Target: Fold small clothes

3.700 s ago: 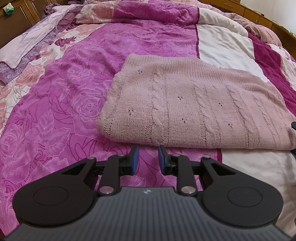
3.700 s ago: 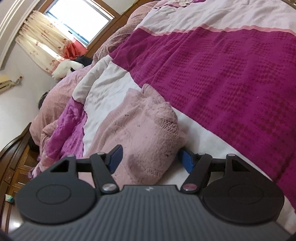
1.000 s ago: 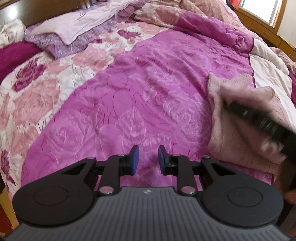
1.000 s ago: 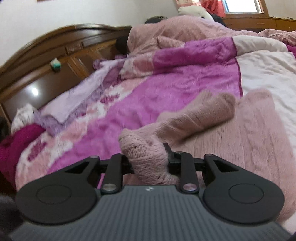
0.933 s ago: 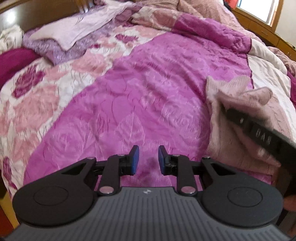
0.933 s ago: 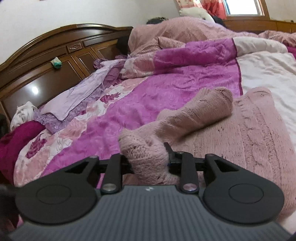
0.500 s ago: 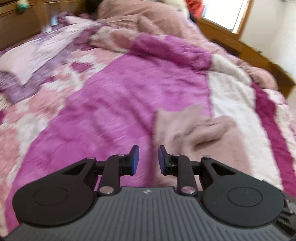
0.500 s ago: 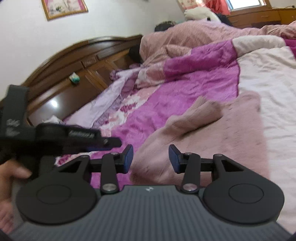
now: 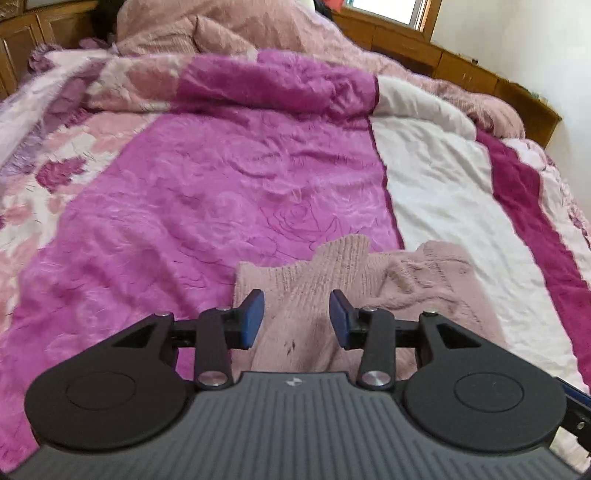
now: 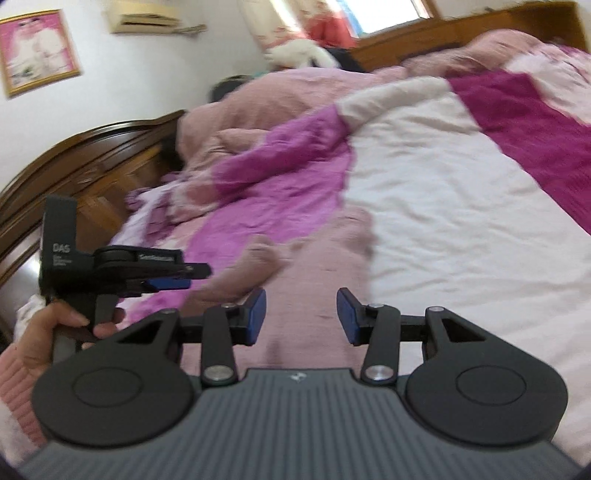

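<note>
A pale pink cable-knit sweater lies crumpled on the bed, one ribbed end pointing away from me. My left gripper hovers over its near part. Its jaws are opening; the knit shows in the gap below them, but the blue pads do not press on it. In the right wrist view the same sweater stretches ahead of my right gripper, which stands open above it and holds nothing. The left gripper shows there at the left, held by a hand.
The bed is covered by a quilt with magenta, white and dark red bands. A heaped pink duvet lies at the far end. A dark wooden headboard and wooden ledge border the bed.
My right gripper has let go of the bunched sweater end and opened. My left gripper has swung right, over the sweater, and its jaws have spread apart.
</note>
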Available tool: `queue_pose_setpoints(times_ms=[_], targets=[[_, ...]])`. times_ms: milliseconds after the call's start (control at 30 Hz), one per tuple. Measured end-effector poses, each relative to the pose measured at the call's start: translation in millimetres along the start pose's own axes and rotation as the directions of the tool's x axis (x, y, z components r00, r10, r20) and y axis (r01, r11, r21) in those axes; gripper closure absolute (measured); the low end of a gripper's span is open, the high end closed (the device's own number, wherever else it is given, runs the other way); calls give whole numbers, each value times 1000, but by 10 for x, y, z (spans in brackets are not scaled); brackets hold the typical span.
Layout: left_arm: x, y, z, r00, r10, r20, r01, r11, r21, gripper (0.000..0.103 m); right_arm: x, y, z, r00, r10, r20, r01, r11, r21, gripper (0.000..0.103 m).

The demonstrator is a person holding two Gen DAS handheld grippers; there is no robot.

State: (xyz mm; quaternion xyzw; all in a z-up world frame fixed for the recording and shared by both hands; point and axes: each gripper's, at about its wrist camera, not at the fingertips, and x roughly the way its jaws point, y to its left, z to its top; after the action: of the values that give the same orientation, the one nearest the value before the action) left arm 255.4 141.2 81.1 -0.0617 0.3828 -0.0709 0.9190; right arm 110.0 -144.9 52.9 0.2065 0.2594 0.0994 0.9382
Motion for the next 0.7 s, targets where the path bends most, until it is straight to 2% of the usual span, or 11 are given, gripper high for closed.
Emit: queue_pose_setpoints(times_ms=[67, 133, 233, 333, 433, 467, 567, 700], targets=[[211, 24, 20, 999, 4, -39, -5, 1000, -18, 56, 43, -114, -16, 1000, -30, -7, 30, 999, 34, 57], [378, 38, 18, 997, -32, -75, 29, 999, -38, 56, 75, -184, -35, 999, -42, -17, 43, 998, 54, 57], [463, -2, -6, 994, -68, -84, 67, 998, -19, 57, 112, -247, -82, 998, -52, -33, 54, 997, 59, 57], [481, -15, -51, 995, -57, -79, 55, 998, -24, 58, 137, -278, -130, 998, -51, -40, 54, 996, 65, 57], [424, -17, -92, 995, -73, -61, 70, 997, -38, 69, 153, -292, -129, 998, -49, -40, 52, 996, 72, 57], [396, -41, -107, 996, -75, -52, 74, 997, -23, 77, 153, -292, -129, 998, -50, -39, 53, 996, 69, 57], [264, -136, -157, 998, -65, -9, 66, 997, 35, 91, 164, -282, -136, 998, -53, -37, 55, 997, 58, 57], [158, -245, -212, 999, -11, 36, 9, 997, 73, 95, 158, -278, -143, 998, -57, -37, 59, 997, 57, 57]])
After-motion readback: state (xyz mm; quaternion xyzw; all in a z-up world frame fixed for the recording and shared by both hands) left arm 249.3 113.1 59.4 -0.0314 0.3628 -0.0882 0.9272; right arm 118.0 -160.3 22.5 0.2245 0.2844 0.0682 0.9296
